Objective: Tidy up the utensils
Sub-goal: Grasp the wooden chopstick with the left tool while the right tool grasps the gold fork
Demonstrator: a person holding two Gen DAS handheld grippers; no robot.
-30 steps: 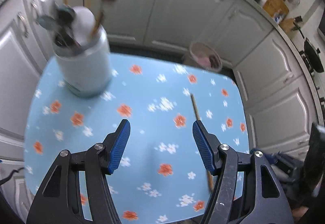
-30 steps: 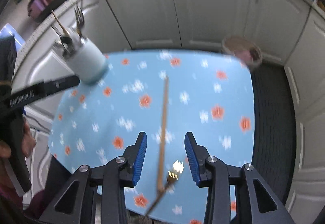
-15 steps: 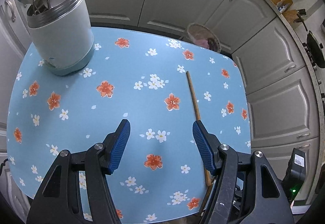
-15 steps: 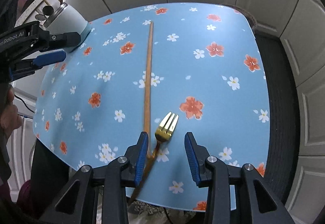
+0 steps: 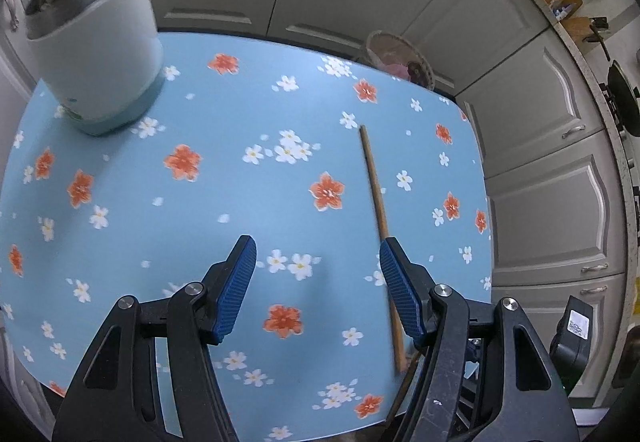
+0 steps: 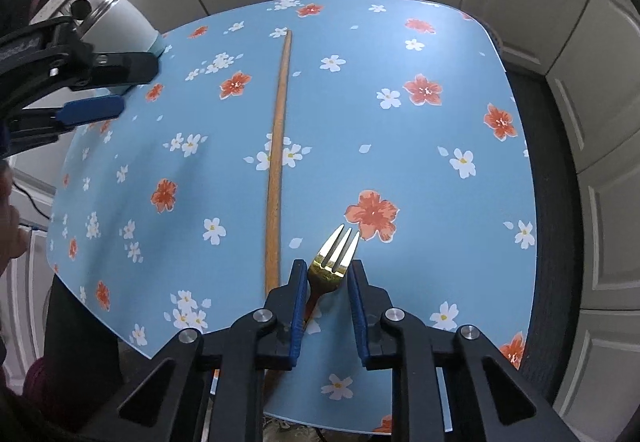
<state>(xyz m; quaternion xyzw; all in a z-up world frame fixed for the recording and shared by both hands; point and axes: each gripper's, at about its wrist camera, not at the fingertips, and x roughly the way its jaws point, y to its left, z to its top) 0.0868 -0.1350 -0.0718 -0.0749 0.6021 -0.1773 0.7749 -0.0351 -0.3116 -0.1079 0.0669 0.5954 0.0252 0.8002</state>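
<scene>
Right gripper (image 6: pixel 327 276): its jaws have just been closing and are now flanking the head of the gold fork (image 6: pixel 334 258); the pads are sitting at or just touching its sides, too close to call, so a firm pinch is not yet certain. The fork is lying on the table (image 6: pixel 440 145), just beside the near end of the chopstick (image 6: pixel 276 161), tines pointing away from the table's near edge. A second ago this gripper was higher and wider, with the fork barely in view; it is now low over the table, which suggests the pick-up is under way. Left gripper (image 5: pixel 316 282): spread wide, empty, hovering on the chopstick's other side, one finger overlapping it in view. Holder (image 5: pixel 96 53): standing at the far corner, well apart from the chopstick, already carrying utensils. Judgement: fork next for the holder; chopstick still waiting.
</scene>
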